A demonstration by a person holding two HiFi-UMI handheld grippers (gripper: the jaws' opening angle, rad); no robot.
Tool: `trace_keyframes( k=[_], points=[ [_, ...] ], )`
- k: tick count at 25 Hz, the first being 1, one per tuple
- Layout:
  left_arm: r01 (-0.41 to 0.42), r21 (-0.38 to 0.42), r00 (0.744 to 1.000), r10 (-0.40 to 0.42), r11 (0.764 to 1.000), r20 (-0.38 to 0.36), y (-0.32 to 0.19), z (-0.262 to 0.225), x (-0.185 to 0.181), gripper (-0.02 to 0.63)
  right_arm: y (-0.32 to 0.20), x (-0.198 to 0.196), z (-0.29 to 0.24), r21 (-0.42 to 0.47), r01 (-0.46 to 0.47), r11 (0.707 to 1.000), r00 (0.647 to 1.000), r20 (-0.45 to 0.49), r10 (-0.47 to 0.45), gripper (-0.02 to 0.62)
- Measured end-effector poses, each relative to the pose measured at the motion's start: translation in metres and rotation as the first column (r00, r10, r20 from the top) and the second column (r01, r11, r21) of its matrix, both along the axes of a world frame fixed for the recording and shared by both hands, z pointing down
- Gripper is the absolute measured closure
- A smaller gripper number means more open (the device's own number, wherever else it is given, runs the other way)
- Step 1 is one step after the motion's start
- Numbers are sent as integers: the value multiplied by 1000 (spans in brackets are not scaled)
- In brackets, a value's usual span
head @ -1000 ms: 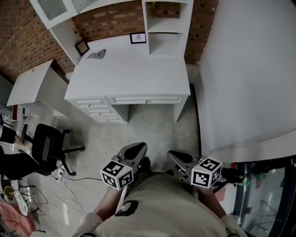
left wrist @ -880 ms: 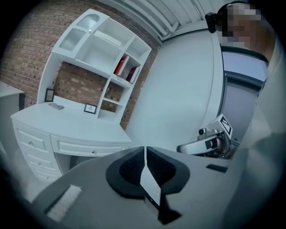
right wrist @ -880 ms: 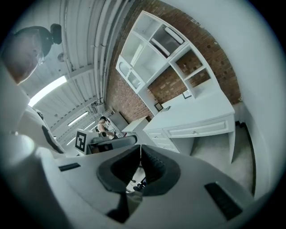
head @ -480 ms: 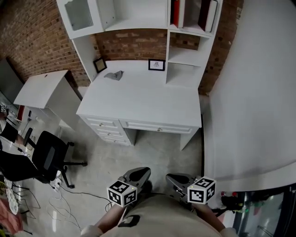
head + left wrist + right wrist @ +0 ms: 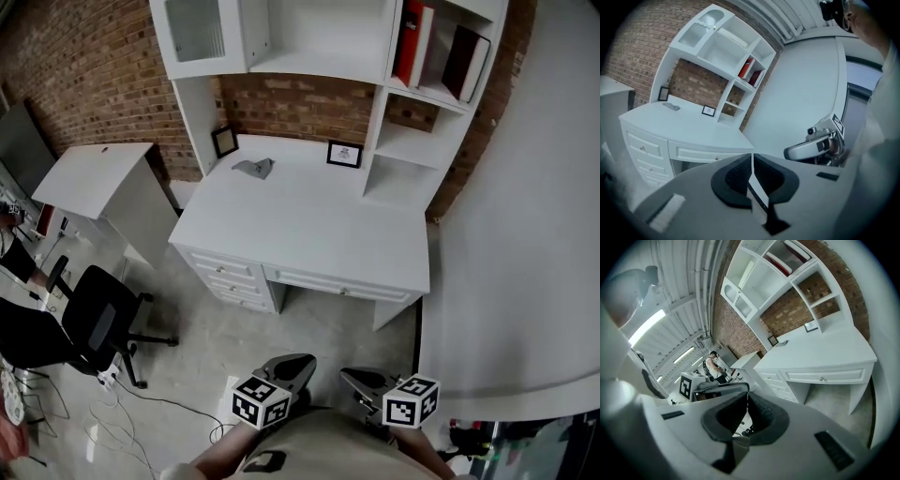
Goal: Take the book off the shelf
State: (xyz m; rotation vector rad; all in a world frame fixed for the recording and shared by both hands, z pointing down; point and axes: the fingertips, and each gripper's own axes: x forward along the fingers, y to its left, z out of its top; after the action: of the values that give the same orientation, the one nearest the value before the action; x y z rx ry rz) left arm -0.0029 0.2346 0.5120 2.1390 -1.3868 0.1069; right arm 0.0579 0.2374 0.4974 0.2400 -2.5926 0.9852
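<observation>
Left gripper (image 5: 298,363) and right gripper (image 5: 354,377) sit low in front of us, both with jaws pressed together on nothing, well apart from the white desk (image 5: 309,225). Left to right we see a black office chair (image 5: 94,319), a grey cloth (image 5: 255,168) on the desktop, then the red book (image 5: 410,42) upright near a dark book (image 5: 464,61) on the top right shelf (image 5: 431,94)
</observation>
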Motion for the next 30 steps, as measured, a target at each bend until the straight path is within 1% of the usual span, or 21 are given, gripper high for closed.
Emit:
trace_keyframes(
  k=[4, 6, 8, 10, 13, 15, 17, 19, 22, 23, 25, 30],
  points=[
    [-66, -2, 997, 66, 998, 50, -6, -1, -11, 591, -2, -32, 11, -23, -33, 999, 999, 9, 33, 589],
    [-75, -12, 995, 76, 997, 63, -6, -1, -19, 591, -3, -46, 16, -28, -31, 999, 1000, 4, 31, 589],
    [-54, -24, 996, 55, 998, 69, -5, 0, -25, 591, -4, -52, 23, -37, -16, 999, 1000, -12, 16, 589],
    [-16, -42, 997, 19, 999, 73, -8, 3, -29, 591, -10, -52, 29, -42, -9, 999, 1000, -25, 8, 589],
    [34, -60, 996, -28, 998, 88, -15, -1, -36, 591, -24, -54, 29, -40, -6, 999, 1000, -25, 5, 589],
    [73, -64, 994, -68, 995, 87, -24, -12, -42, 591, -33, -58, 20, -28, 5, 1000, 1000, -26, -6, 589],
    [109, -66, 992, -104, 992, 71, -36, -22, -44, 591, -46, -59, 6, 9, 28, 1000, 999, -33, -28, 589],
    [118, -85, 992, -114, 989, 57, -50, -19, -38, 591, -61, -52, -3, 60, 40, 997, 999, -36, -38, 589],
    [101, -120, 993, -94, 988, 65, -72, -8, -19, 591, -91, -33, -5, 105, 9, 994, 999, -38, -5, 589],
    [96, -113, 993, -88, 989, 74, -81, -8, -14, 591, -103, -27, -7, 117, 0, 993, 999, -32, 4, 589],
    [83, -67, 993, -77, 994, 93, -104, -16, -4, 591, -126, -16, -16, 135, -18, 991, 1000, -6, 19, 589],
    [50, 9, 993, -50, 999, 105, -174, -23, 23, 591, -189, 17, -23, 172, -88, 981, 996, 37, 83, 589]
  ],
)
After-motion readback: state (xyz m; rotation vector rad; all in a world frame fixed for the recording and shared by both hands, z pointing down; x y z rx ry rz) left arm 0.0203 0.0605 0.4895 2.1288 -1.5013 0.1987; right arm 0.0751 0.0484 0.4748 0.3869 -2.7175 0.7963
